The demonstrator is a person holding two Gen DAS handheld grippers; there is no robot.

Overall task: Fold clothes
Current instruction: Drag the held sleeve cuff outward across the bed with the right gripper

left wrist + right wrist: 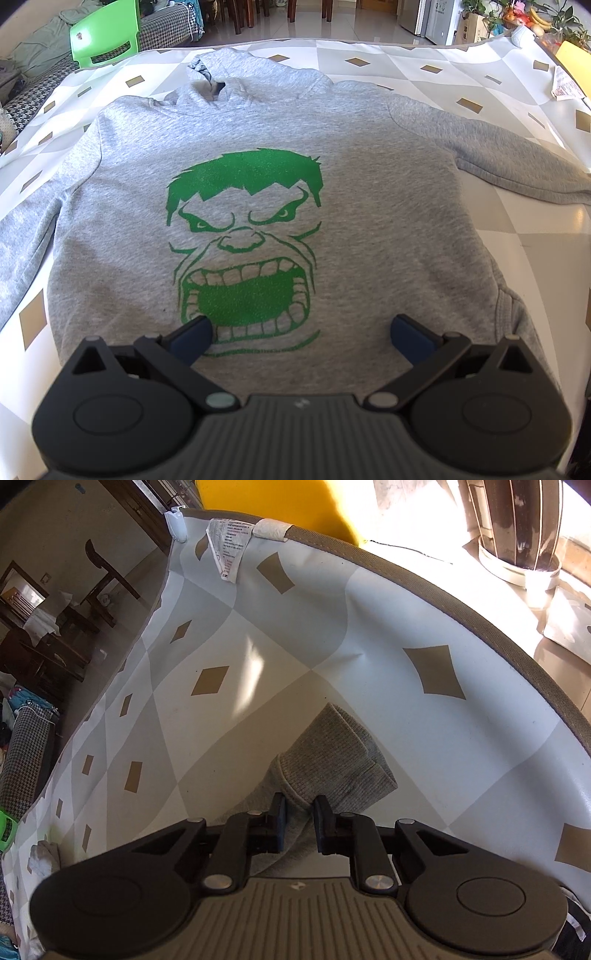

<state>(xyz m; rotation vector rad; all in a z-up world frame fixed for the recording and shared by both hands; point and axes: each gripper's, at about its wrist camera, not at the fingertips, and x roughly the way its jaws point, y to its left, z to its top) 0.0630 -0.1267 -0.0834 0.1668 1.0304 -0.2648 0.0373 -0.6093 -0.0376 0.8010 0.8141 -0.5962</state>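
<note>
The hoodie [369, 229], grey with a green face print, lies flat below the left gripper [301, 334], whose jaws gape. Only the right wrist view shows its ribbed cuff [332, 760], at lower centre, pinched by the right gripper [300, 806].

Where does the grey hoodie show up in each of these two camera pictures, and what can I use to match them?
Left wrist view: the grey hoodie fills the middle, lying front up, under the open left gripper.
Right wrist view: only a sleeve cuff shows, low centre, pinched by the right gripper.
Shared landmark: the diamond-patterned tablecloth with its paper label.
</note>
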